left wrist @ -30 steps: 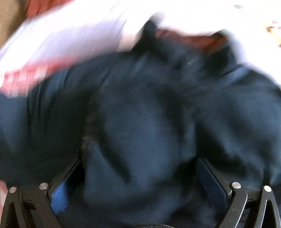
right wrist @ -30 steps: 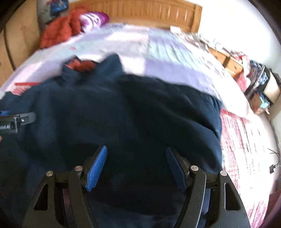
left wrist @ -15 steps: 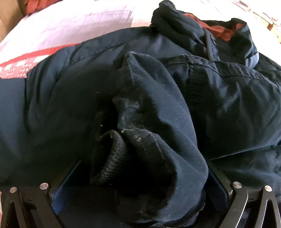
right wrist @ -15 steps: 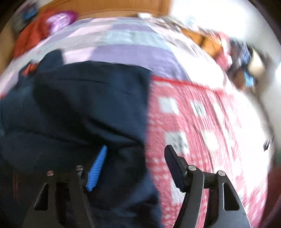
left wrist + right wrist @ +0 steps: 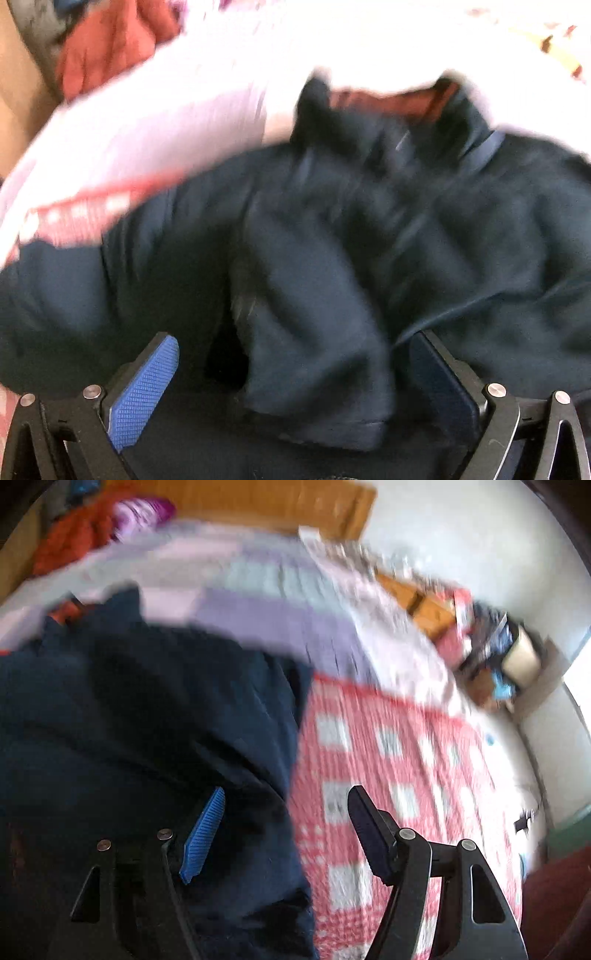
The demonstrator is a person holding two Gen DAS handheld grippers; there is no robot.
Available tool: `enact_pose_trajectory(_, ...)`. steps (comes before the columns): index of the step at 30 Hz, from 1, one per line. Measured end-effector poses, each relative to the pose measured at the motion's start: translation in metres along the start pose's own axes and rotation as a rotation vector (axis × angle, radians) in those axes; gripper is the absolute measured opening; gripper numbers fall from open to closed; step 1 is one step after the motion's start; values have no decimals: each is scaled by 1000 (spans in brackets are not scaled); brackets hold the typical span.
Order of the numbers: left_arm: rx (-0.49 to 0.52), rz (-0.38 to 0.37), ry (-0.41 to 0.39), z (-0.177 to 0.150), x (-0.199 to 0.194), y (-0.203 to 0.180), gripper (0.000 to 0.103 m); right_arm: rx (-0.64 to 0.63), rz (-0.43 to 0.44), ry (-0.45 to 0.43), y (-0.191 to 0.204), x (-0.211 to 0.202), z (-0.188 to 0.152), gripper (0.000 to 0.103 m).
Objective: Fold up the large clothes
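A large navy jacket (image 5: 480,258) lies spread on the bed, its collar (image 5: 388,99) showing orange-red lining at the top. In the blurred left wrist view, a folded sleeve (image 5: 314,332) runs down between the jaws of my left gripper (image 5: 293,338). Those jaws stand wide, and the left blue pad is bare and clear of the cloth. My right gripper (image 5: 287,791) is open above the right edge of the jacket (image 5: 129,720). Its left pad is over navy cloth and its right pad over the red checked quilt (image 5: 388,775), with nothing pinched.
The bed carries a pale lilac striped sheet (image 5: 280,620) and ends at a wooden headboard (image 5: 258,502). An orange-red garment (image 5: 70,542) is heaped at the far left corner. A cluttered bedside stand (image 5: 491,653) lies beyond the bed's right side.
The left view has pulled back and up from the sleeve, so its left pad now shows bare. The right gripper swung from over the jacket's middle to its right edge.
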State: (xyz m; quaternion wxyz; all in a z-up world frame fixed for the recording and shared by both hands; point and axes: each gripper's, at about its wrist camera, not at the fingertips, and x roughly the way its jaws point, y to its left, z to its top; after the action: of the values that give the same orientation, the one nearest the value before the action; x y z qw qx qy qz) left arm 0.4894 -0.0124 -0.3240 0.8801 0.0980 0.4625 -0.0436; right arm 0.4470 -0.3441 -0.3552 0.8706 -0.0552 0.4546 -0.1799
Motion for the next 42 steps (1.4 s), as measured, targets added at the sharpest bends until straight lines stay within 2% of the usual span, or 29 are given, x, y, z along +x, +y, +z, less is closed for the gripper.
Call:
enact_pose_trajectory(1, -4, -25, -31, 5, -11, -5, 103, -12, 31, -64, 8, -15, 7, 72)
enact_pose_trajectory(3, -19, -92, -64, 20, -23, -21, 103, -33, 120, -118, 25, -29, 17, 73)
enact_pose_trajectory(5, -18, -130, -42, 36, -18, -37, 103, -68, 199, -122, 49, -30, 32, 73)
enact_pose_trajectory(8, -8, -119, -10, 51, -1, -56, 103, -112, 251, -96, 78, -19, 48, 73)
enact_pose_trajectory(10, -8, -69, 44, 52, 20, -52, 103, -145, 240, -68, 89, -7, 54, 73)
enact_pose_trajectory(11, -12, -16, 95, 49, 39, -45, 103, -157, 223, -32, 88, 8, 56, 73)
enact_pose_trajectory(13, -51, -14, 149, 42, 58, -16, 103, -142, 164, 37, 73, 31, 53, 72)
enact_pose_trajectory(14, -78, -30, 137, 37, 59, -1, 103, -110, 137, 60, 62, 42, 53, 71)
enact_pose_trajectory(15, -73, -25, 122, 35, 57, 5, 103, -67, 131, 73, 47, 48, 49, 64)
enact_pose_trajectory(16, -57, 9, 114, 34, 56, 7, 103, -13, 129, 82, 25, 54, 43, 59)
enact_pose_trajectory(18, -94, 7, 101, 26, 56, 26, 103, 16, 130, 110, 3, 60, 34, 57)
enact_pose_trajectory(21, -173, -25, 125, 14, 64, 45, 103, -25, 122, 117, 3, 62, 22, 58)
enact_pose_trajectory(25, -125, 22, 116, 13, 67, 32, 103, 28, 129, 150, 2, 71, 20, 58)
enact_pose_trajectory(28, -114, 16, 132, 15, 64, 31, 103, 13, 133, 157, 1, 72, 20, 58)
enact_pose_trajectory(31, -78, 67, 98, 19, 41, 26, 103, -24, 90, 110, 9, 51, 23, 58)
enact_pose_trajectory(33, -65, 39, 36, 13, 16, 21, 103, -31, 93, 34, 18, 25, 17, 60)
enact_pose_trajectory(36, -13, -31, -29, -5, -20, -7, 103, -57, 153, -40, 46, -12, -1, 60)
enact_pose_trajectory(39, 57, -65, -17, -22, -22, -32, 103, -105, 230, -33, 82, -27, -21, 60)
enact_pose_trajectory(42, 51, -34, 35, -32, 0, -23, 103, -151, 222, 0, 96, -20, -37, 60)
